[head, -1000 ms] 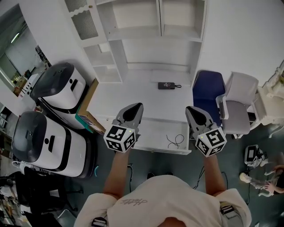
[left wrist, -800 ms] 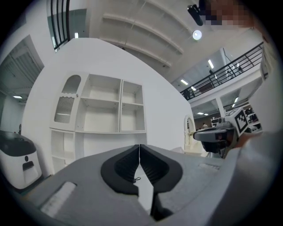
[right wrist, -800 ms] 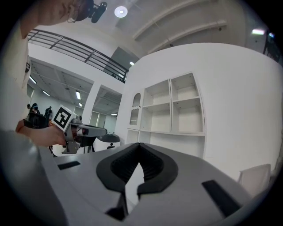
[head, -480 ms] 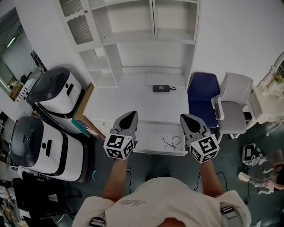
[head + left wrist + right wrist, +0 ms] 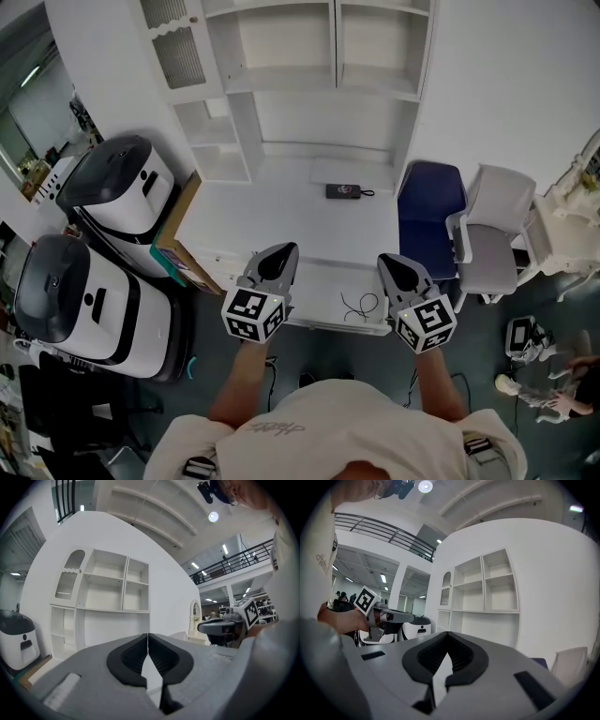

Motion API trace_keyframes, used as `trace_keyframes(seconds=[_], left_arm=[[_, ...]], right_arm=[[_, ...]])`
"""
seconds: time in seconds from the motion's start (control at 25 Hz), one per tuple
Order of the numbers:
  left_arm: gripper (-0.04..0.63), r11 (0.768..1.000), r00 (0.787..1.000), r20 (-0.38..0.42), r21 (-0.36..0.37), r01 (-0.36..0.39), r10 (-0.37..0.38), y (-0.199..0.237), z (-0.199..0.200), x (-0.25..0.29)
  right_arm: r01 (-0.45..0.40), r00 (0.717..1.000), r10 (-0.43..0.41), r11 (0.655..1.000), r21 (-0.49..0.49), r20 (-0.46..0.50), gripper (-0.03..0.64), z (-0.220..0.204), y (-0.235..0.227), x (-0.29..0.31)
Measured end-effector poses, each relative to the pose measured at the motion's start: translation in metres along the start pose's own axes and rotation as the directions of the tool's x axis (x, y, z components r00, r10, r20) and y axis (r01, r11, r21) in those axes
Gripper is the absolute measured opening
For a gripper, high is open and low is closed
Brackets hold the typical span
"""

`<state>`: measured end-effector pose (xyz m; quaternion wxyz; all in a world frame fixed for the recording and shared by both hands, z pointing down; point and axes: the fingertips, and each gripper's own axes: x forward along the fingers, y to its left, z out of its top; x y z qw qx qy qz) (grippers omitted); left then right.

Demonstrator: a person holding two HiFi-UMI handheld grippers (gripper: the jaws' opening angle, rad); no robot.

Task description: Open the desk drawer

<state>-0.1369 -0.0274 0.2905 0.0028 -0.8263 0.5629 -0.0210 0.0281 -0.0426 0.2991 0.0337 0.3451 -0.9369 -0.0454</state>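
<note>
Two claws observed, one in each hand of the person standing at the desk [image 5: 291,220].

Left claw [image 5: 280,253]: pressed together, nothing between the jaws. It is held above the desk's front edge, touching nothing.

Right claw [image 5: 390,264]: likewise pressed together and empty, level with the left and apart from it.

One drawer [image 5: 328,298]: it sits under the front edge of the desk, between the two claws, and appears pulled out. One black cable [image 5: 359,304] lies coiled in its right part.

On the desk top: one black device [image 5: 344,191] with a short cord, near the back.

Behind the desk: one white shelf unit [image 5: 319,84].

Right of the desk: two chairs, one blue [image 5: 427,211] and one white [image 5: 492,239], side by side.

Left of the desk: two white-and-black machines [image 5: 117,183], one nearer than the other, and one cardboard box [image 5: 176,239] against the desk's side.
</note>
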Motion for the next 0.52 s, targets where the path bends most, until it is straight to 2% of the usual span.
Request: trace_keyframes(seconds=[0.24, 0.52], left_arm=[[0.017, 0.999, 1.000, 0.001, 0.040, 0.009, -0.009, -0.005, 0.006, 0.000], [0.017, 0.999, 0.999, -0.030, 0.027, 0.023, -0.022, 0.001, -0.009, -0.001]], right_arm=[[0.000, 1.000, 0.000, 1.000, -0.009, -0.005, 0.002, -0.002, 0.004, -0.002], [0.021, 1.000, -0.021, 1.000, -0.012, -0.002, 0.002, -0.001, 0.001, 0.001]])
